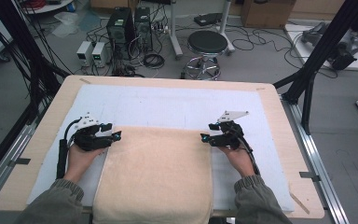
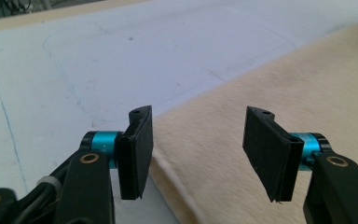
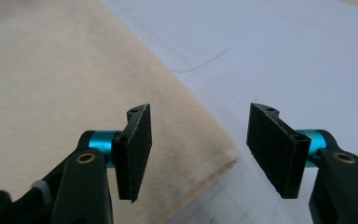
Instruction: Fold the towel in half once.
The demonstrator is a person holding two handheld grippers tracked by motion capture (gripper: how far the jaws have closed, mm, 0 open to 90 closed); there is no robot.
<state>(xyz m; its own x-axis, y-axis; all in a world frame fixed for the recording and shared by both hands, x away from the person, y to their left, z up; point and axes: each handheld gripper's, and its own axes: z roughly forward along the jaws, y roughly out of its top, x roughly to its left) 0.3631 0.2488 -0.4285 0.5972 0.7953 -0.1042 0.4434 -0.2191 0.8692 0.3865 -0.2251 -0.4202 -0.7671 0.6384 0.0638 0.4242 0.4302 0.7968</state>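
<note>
A folded beige towel (image 1: 154,172) lies on the white mat (image 1: 177,105), its near end hanging over the table's front edge. My left gripper (image 1: 114,134) hovers at the towel's far left corner, jaws open. In the left gripper view the towel (image 2: 284,84) edge runs under the gap of the gripper (image 2: 198,149), and the pads (image 2: 137,149) press on nothing. My right gripper (image 1: 206,135) stands open at the far right corner. In the right gripper view the towel (image 3: 51,70) corner lies below the gripper (image 3: 198,149), between the spread pads (image 3: 272,144).
The mat covers most of a wooden table (image 1: 42,154). Beyond the far edge, on the floor, stand a black stool (image 1: 207,44), computer towers (image 1: 130,25) and loose cables. Black frame posts (image 1: 321,51) rise at both sides.
</note>
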